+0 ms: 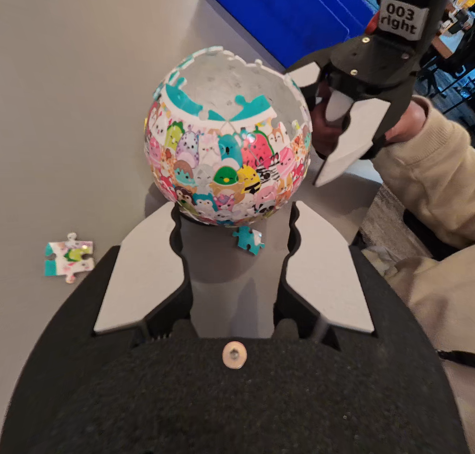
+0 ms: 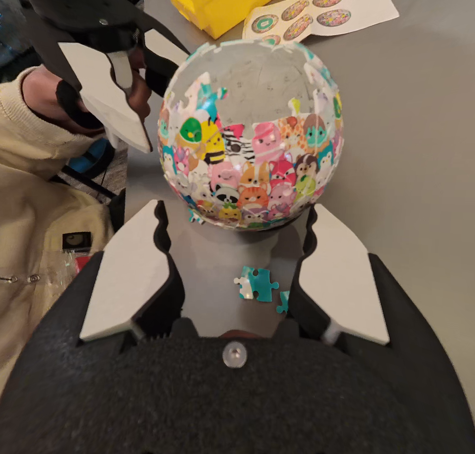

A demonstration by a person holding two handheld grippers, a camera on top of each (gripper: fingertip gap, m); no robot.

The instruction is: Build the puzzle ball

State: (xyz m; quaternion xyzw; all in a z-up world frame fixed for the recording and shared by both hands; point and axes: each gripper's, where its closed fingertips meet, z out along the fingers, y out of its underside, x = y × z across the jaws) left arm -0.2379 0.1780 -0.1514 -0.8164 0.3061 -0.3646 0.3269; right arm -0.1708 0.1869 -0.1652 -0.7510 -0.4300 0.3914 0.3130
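The puzzle ball (image 1: 226, 159) is a colourful shell of cartoon animals with an open, jagged top and stands on the grey table, with a dark base under it. It also shows in the right wrist view (image 2: 250, 159). My left gripper (image 1: 234, 210) is open and empty, its tips just short of the ball's bottom. My right gripper (image 2: 236, 206) is open and empty, on another side of the ball. A teal loose piece (image 1: 248, 240) lies between the left fingers. A teal-and-white piece (image 2: 257, 283) lies between the right fingers. Another teal piece (image 2: 282, 302) is partly hidden by the finger beside it.
A joined cluster of pieces (image 1: 69, 257) lies on the table left of the left gripper. A blue bin (image 1: 282, 17) stands behind the ball. A yellow bag (image 2: 218, 2) and a printed sheet (image 2: 321, 12) lie beyond it. Cream sleeves (image 1: 424, 171) sit beside the table. My right gripper is the nearer one to the teal-and-white piece (image 2: 257, 283): about 7 cm, against 15 cm.
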